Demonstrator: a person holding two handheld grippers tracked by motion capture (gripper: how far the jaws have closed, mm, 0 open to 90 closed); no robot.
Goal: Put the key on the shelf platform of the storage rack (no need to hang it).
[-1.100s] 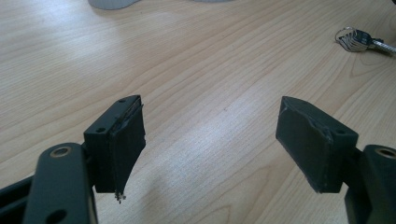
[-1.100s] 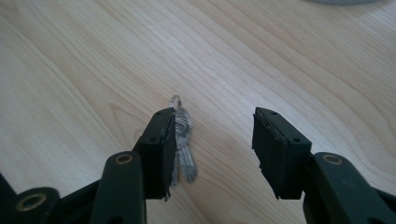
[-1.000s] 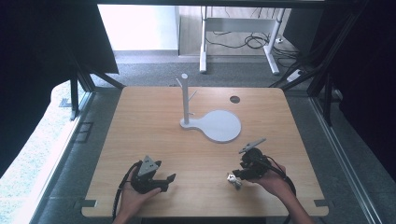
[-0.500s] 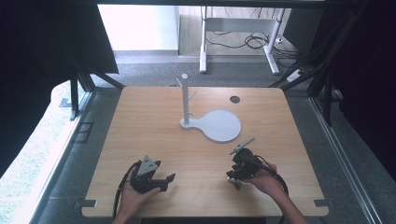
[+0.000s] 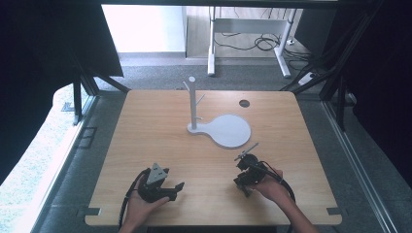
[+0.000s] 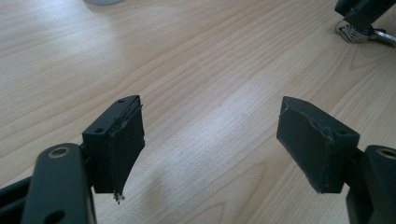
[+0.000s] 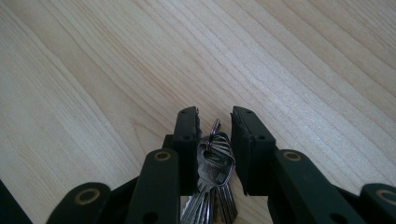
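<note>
Step in hand: pickup of the key bunch [image 7: 211, 179]. It lies flat on the table [image 5: 160, 131], near edge, right of centre, and the likely destination is the white peg stand [image 5: 193, 104] on its round base, far from the keys at mid-table.

Right gripper [image 7: 214, 122] points down over the keys, held by the person's right hand [image 5: 274, 187]. Its jaws have just been closing and are now narrow, with the key ring and key heads between the pads. In the right gripper view a slim gap is visible on each side of the ring, so this reads as bracketing, not yet a firm pinch. In the left gripper view the keys [image 6: 356, 33] sit on the wood under the right gripper's tip, not lifted.

Left gripper [image 6: 210, 135] is near the table's near-left, jaws spread wide, nothing between them, parked over bare wood.

Next move, as a judgement: finish closing on the ring or key heads, confirm the pinch, then lift straight up. Risk: loose keys fan out or the ring slips sideways out of the pads. The ring must hang free and open for a peg on the stand.
</note>
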